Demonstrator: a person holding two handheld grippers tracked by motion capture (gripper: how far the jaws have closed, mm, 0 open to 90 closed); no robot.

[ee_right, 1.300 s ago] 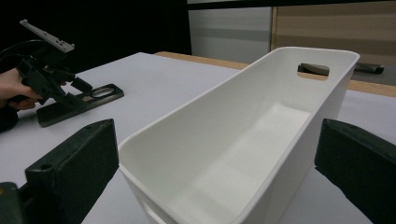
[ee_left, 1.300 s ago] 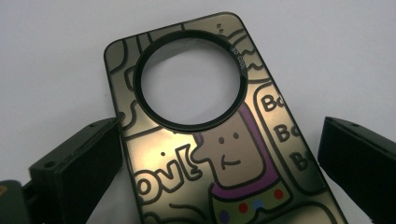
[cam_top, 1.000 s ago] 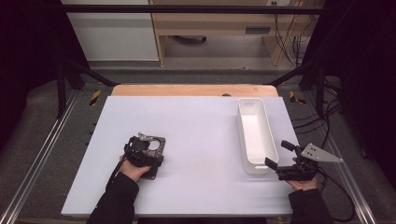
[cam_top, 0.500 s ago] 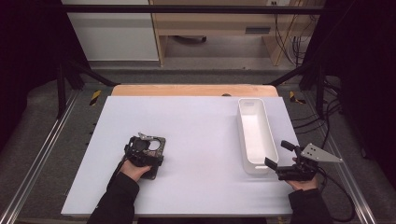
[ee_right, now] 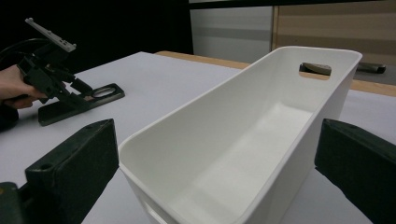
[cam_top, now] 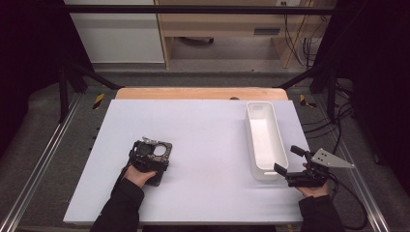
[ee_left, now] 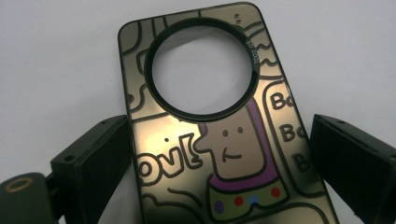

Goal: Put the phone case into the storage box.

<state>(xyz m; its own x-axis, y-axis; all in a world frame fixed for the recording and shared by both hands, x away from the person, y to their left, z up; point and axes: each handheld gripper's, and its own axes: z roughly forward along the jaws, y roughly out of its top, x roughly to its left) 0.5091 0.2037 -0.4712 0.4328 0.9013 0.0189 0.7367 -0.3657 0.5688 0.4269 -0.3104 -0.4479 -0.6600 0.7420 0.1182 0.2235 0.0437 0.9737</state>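
Meanwhile, work looks barely begun: the left gripper (cam_top: 151, 153) sits low over a glossy dark phone case w/ cartoon print and a big round camera cut-out (ee_left: 219, 126), which lies flat on the table at front left. In the left gripper view its jaws stand spread either side of the case, not yet clamped; whether the left pad touches the case edge can't be told. The right gripper (cam_top: 289, 160), jaws wide apart and holding nothing, waits at the near end of a long white plastic bin w/ handle slots (cam_top: 263, 140), set lengthwise at the table's right. The bin is empty. Judging by the layout, the case likely goes into the bin, so gripping, lifting, carrying across and dropping all remain to do.

Surface: a plain white tabletop (cam_top: 208, 121), bare apart from case and bin, w/ a wooden strip (cam_top: 193, 93) along its far edge. Around it, metal frame rails, grey floor, black drapes at the sides; beyond, a white cabinet and wooden furniture, cables trailing at right.
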